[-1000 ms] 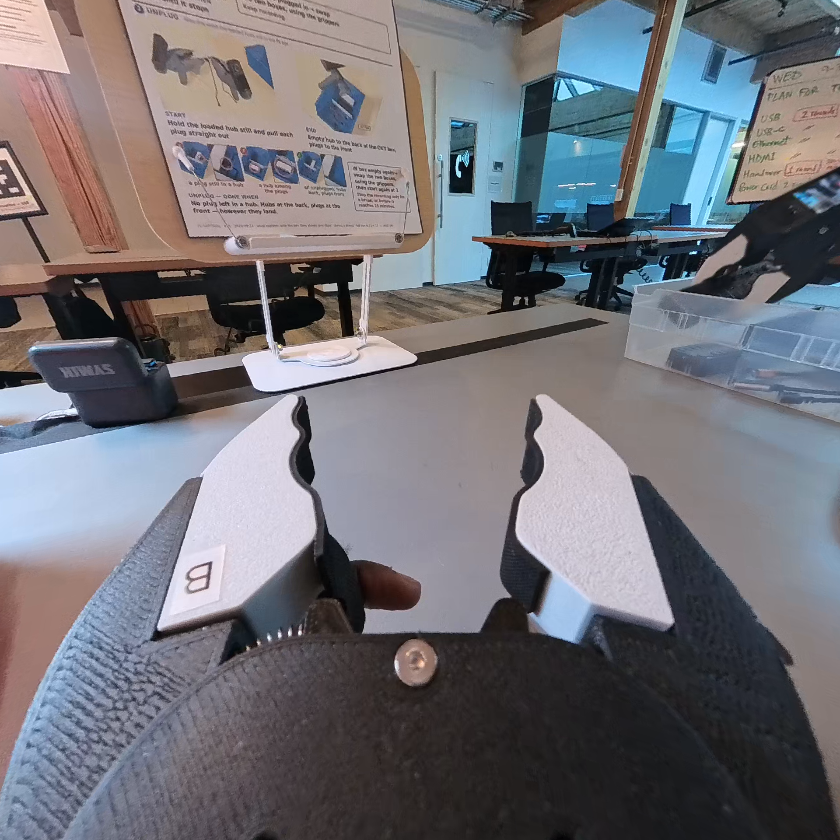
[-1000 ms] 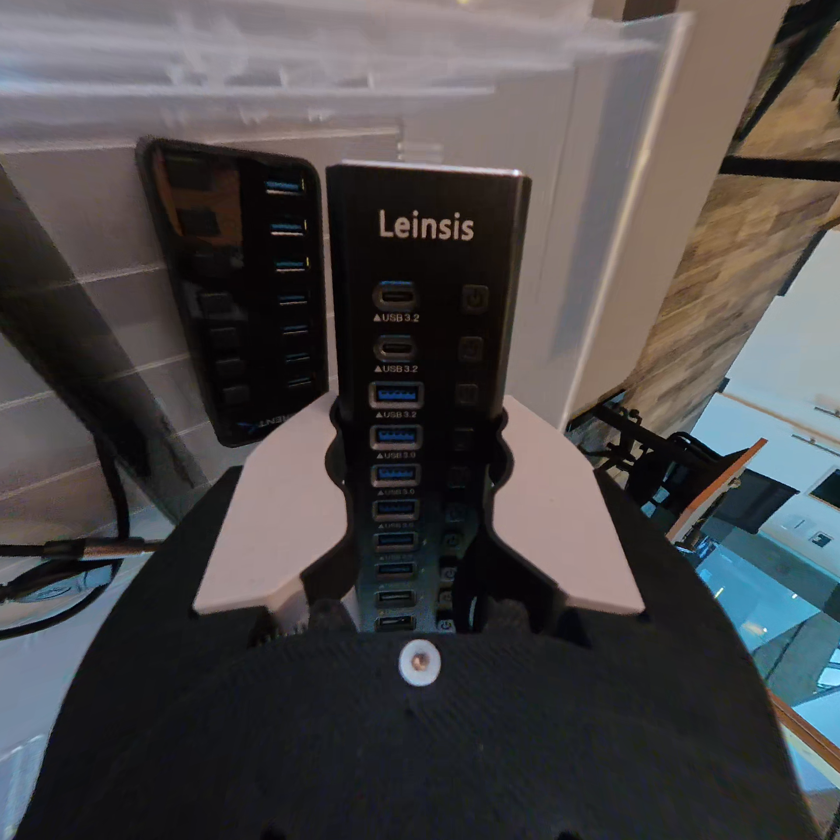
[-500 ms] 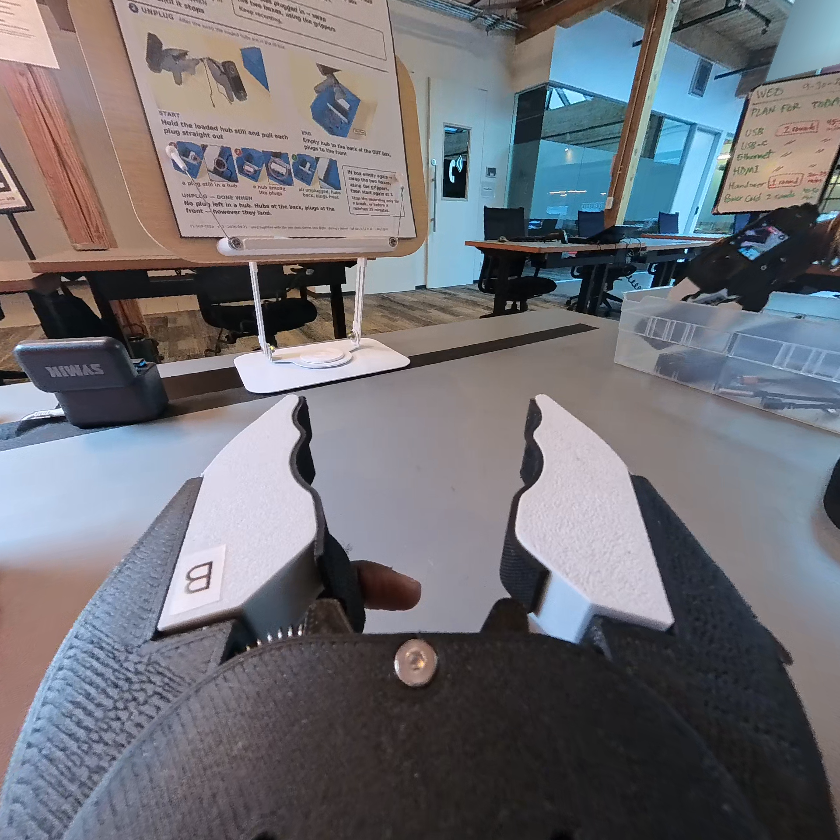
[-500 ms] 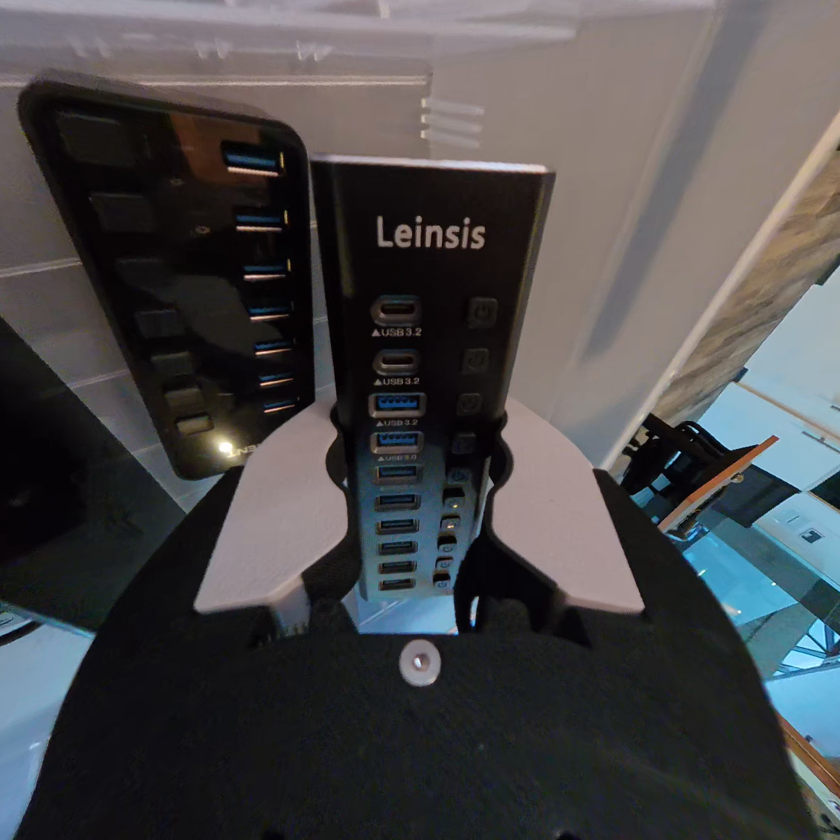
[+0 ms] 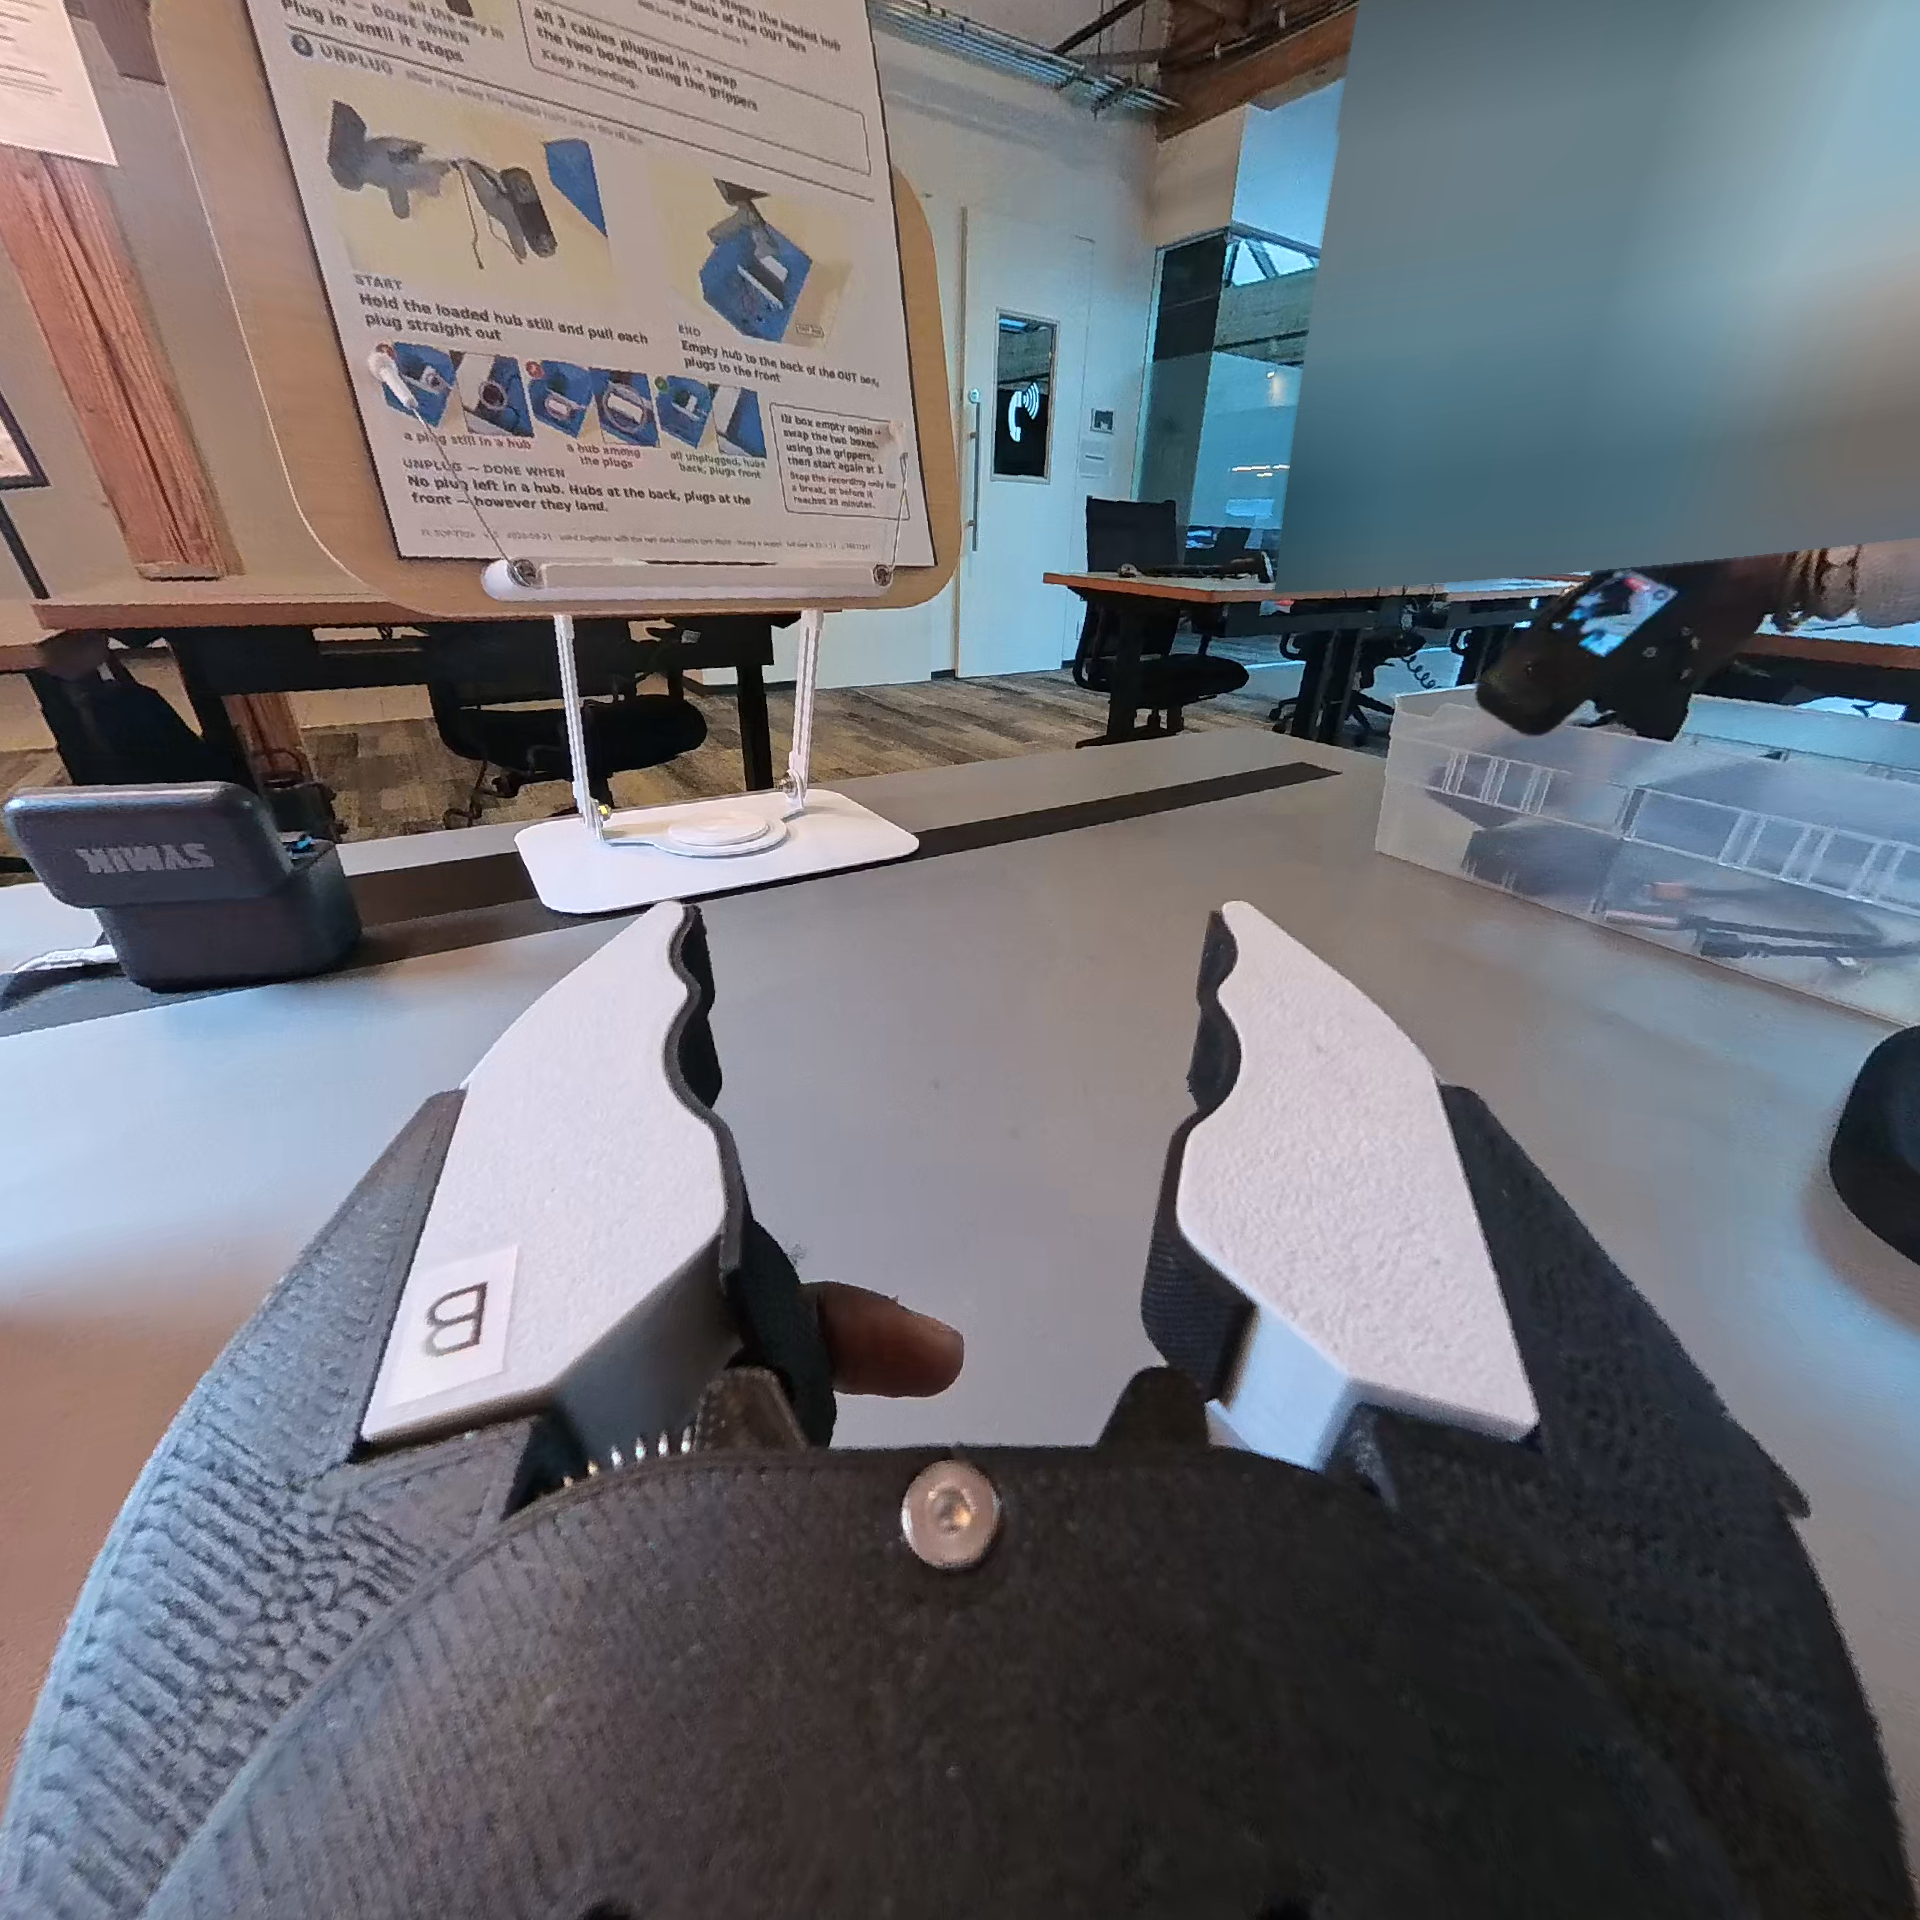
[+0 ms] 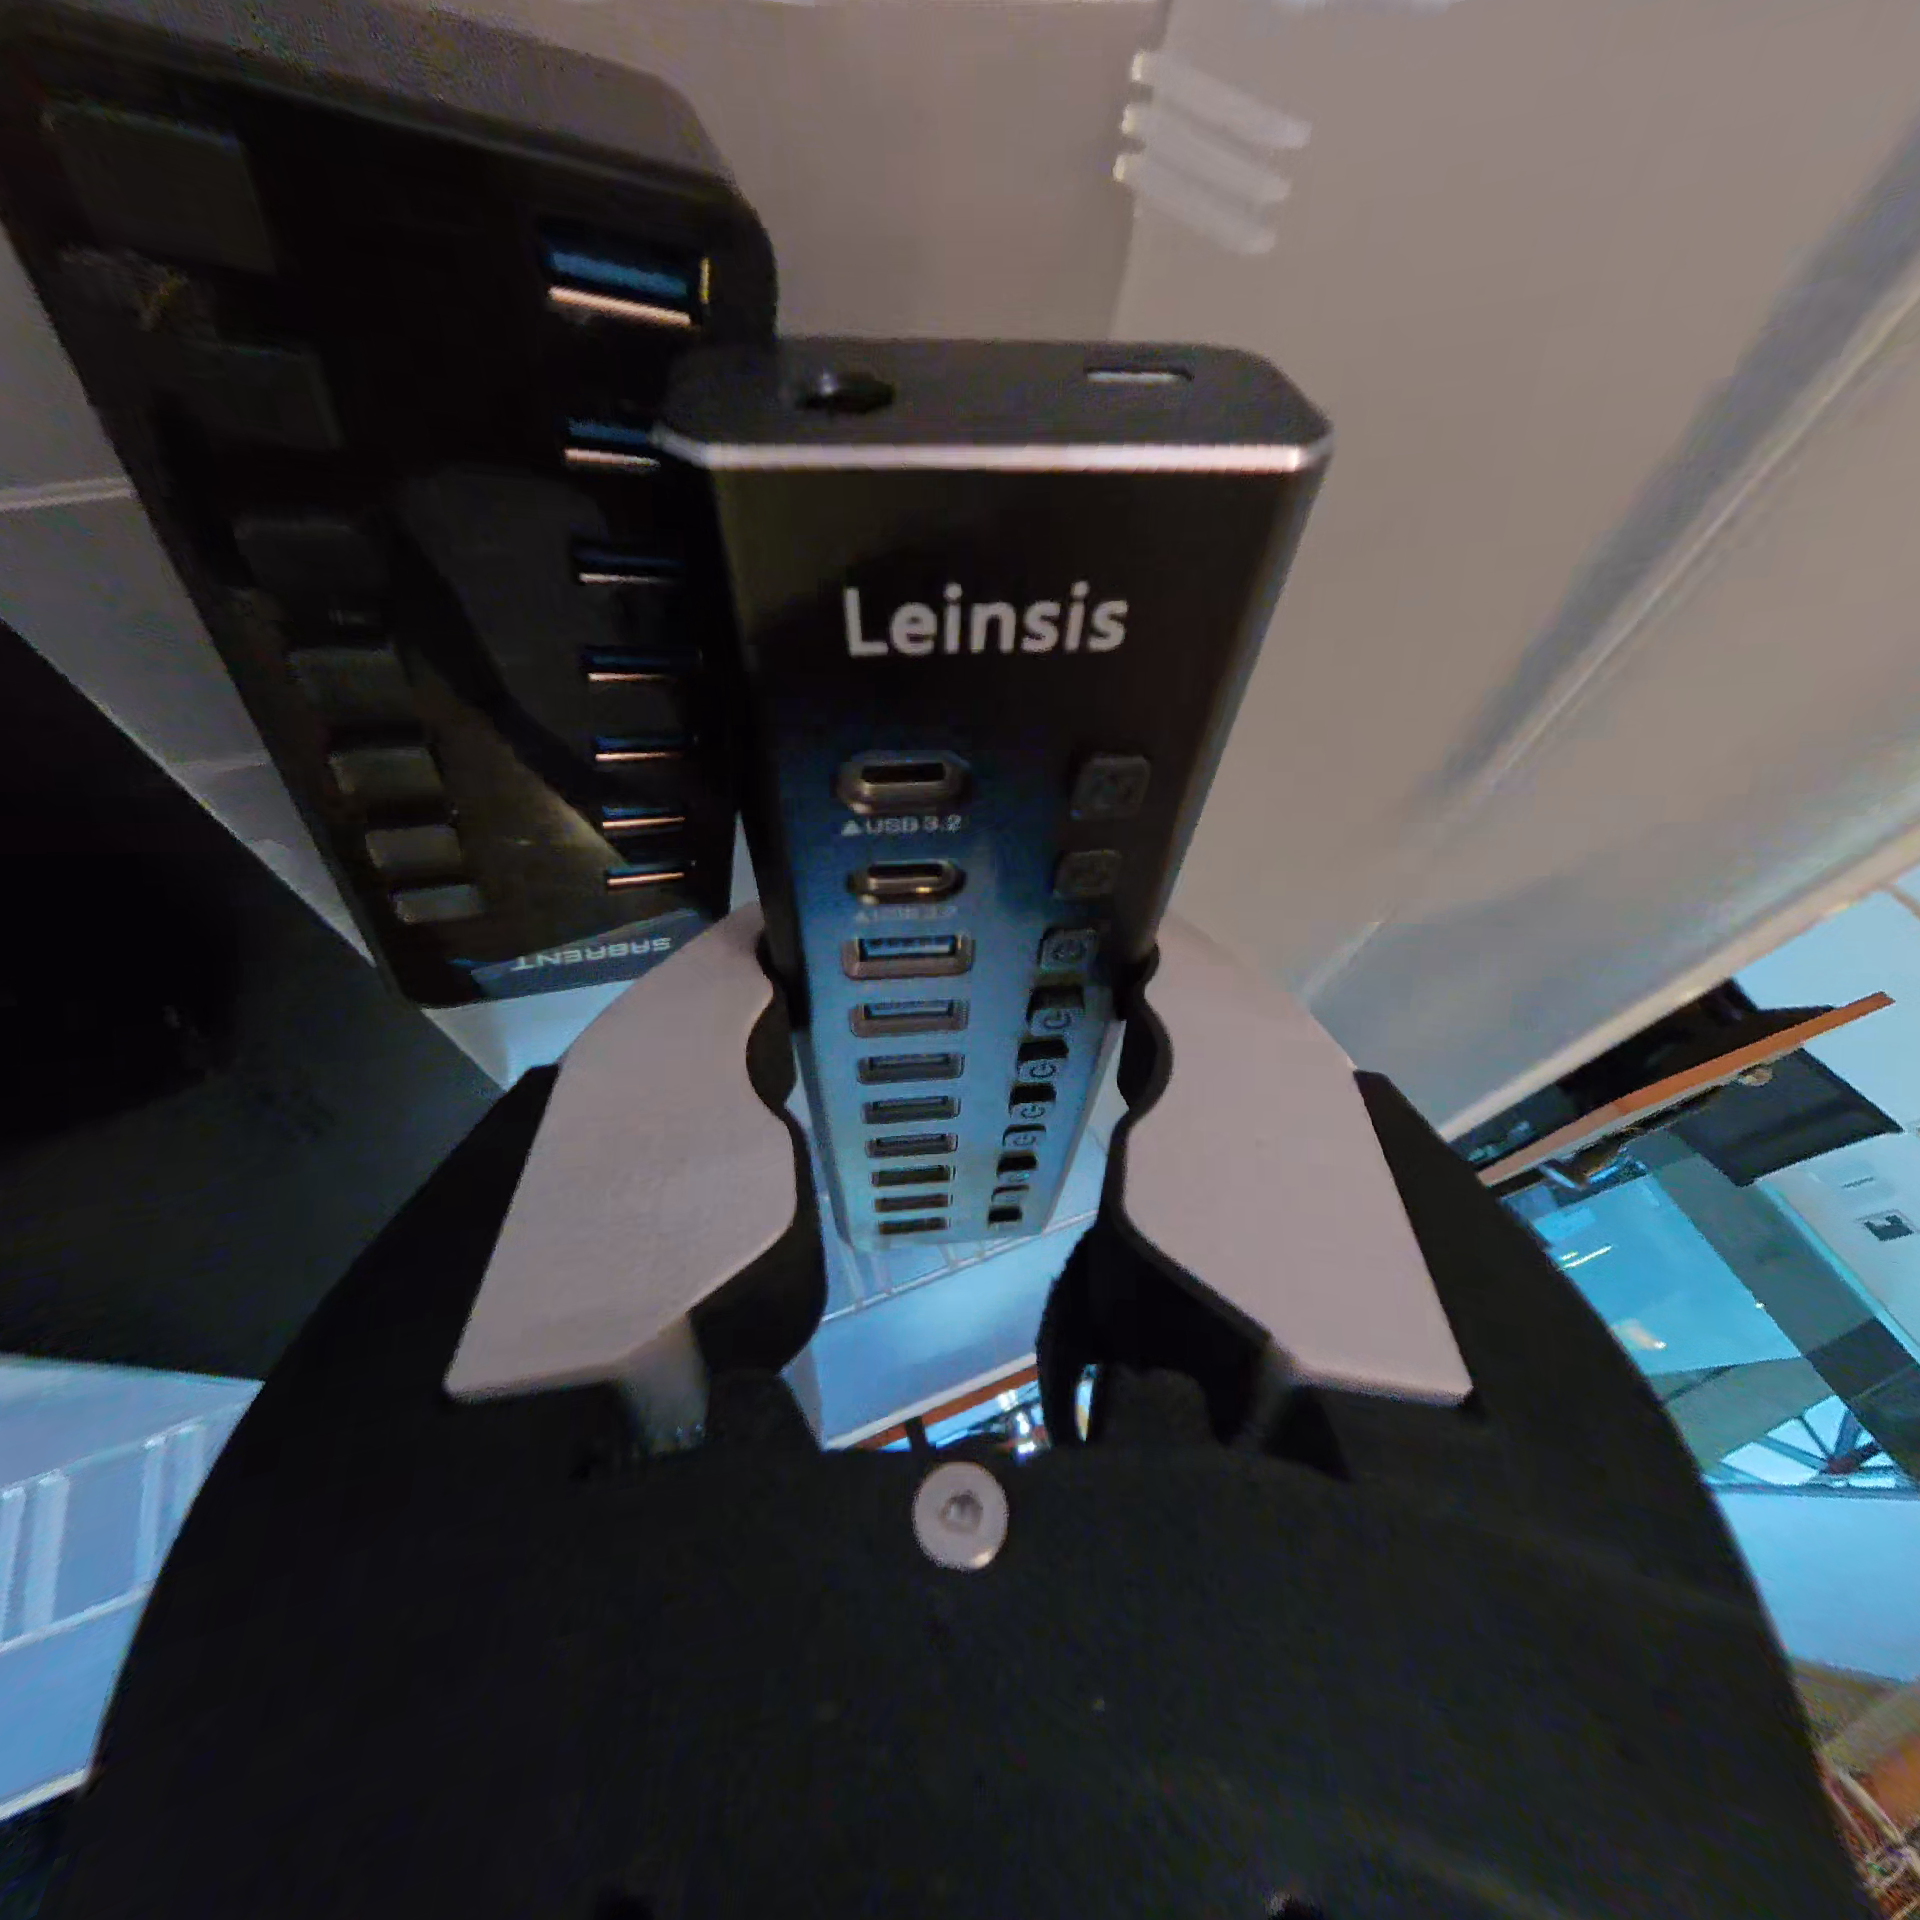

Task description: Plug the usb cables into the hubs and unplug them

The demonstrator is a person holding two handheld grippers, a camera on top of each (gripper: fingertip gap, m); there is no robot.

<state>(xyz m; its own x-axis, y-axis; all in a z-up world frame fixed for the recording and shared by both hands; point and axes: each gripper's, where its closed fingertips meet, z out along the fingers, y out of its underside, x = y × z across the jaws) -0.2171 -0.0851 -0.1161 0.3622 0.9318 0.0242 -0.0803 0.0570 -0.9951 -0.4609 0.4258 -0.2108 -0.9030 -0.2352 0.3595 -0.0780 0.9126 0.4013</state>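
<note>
My right gripper (image 6: 951, 951) is shut on a long dark metal USB hub (image 6: 987, 665) with a row of ports, gripping its two long sides. The hub is inside a clear plastic bin (image 6: 1455, 364), beside a second glossy black hub (image 6: 416, 520) that lies on the bin floor. No cable is plugged into the held hub's visible ports. My left gripper (image 5: 951, 935) is open and empty, low over the grey table (image 5: 935, 1039). The right gripper (image 5: 1590, 655) shows in the left wrist view, reaching into the bin (image 5: 1662, 842) at the far right.
A document stand with an instruction sheet (image 5: 644, 312) stands on a white base (image 5: 717, 842) at the table's back. A dark grey case (image 5: 177, 883) sits at the back left. A black rounded object (image 5: 1881, 1153) is at the right edge. Office desks and chairs lie beyond. Tip to tip, the grippers are about 60 cm apart. The dark grey case (image 5: 177, 883) lies around 30 cm away from my left fingertips.
My right gripper has tilted and drawn the hub toward me, so its top end face now shows. The left gripper has stayed open in about the same place.
</note>
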